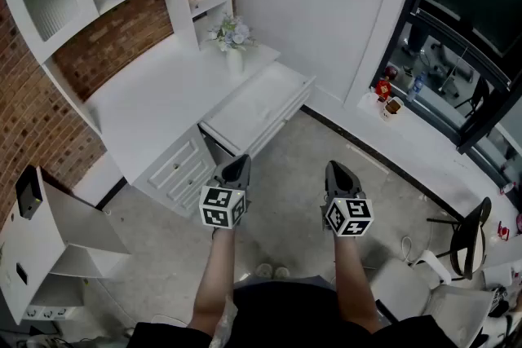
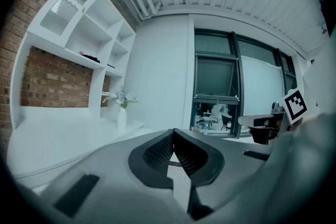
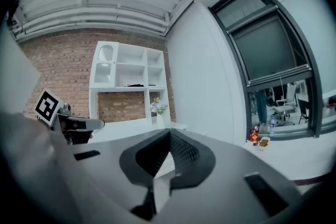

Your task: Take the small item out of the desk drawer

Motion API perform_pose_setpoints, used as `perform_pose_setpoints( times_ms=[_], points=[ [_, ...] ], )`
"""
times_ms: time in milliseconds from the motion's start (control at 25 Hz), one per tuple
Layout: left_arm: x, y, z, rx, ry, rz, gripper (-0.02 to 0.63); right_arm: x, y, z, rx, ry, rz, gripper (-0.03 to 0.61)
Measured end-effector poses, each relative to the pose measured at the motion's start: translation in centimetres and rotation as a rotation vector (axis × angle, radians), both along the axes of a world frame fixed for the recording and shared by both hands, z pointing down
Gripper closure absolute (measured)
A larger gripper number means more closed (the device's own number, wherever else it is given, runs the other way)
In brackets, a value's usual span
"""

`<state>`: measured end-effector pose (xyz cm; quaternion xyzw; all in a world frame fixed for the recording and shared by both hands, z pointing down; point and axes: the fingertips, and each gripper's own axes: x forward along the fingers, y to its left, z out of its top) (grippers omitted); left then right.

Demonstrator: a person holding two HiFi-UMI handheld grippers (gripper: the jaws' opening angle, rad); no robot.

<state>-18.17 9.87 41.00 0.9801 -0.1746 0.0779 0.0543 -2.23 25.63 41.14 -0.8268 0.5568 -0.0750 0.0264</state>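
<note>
The white desk (image 1: 155, 94) stands against a brick wall, and the wide drawer (image 1: 259, 106) under its right end is pulled out. The drawer's inside looks plain white from here, and I cannot make out a small item in it. My left gripper (image 1: 236, 169) is held in the air just short of the drawer's front, shut and empty. To its right, at the same height, my right gripper (image 1: 338, 174) is also shut on nothing. In the left gripper view the left gripper (image 2: 173, 134) has its tips touching. The right gripper (image 3: 169, 134) looks the same in the right gripper view.
A vase of pale flowers (image 1: 232, 37) stands at the desk's back right corner. Small closed drawers (image 1: 181, 167) sit under the desktop, left of my left gripper. A white cabinet (image 1: 49, 248) stands at the left, a chair (image 1: 465, 240) at the right, and a windowsill holds small red items (image 1: 385, 90).
</note>
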Motion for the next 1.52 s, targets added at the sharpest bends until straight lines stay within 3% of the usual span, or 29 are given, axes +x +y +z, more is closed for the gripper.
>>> perform_pose_setpoints(
  times_ms=[840,1000,1120,1240,1520],
  points=[
    [0.0,0.5,1.7,-0.030,-0.017,0.023,0.604,-0.4,-0.1,0.1,0.034,-0.057,0.005,0.581],
    [0.0,0.6,1.8,-0.055,0.011,0.025,0.598,-0.4,0.0,0.3,0.031,-0.065,0.007,0.581],
    [0.0,0.4,2.0,-0.074,0.014,0.030,0.470,-0.4,-0.1,0.4,0.026,-0.072,0.004,0.581],
    [-0.1,-0.2,2.2,-0.074,0.014,0.022,0.391,-0.4,-0.4,0.4,0.030,-0.075,0.005,0.581],
    [0.0,-1.6,2.1,-0.061,0.012,0.033,0.364,-0.4,-1.2,0.0,0.039,-0.065,0.015,0.581]
  ],
)
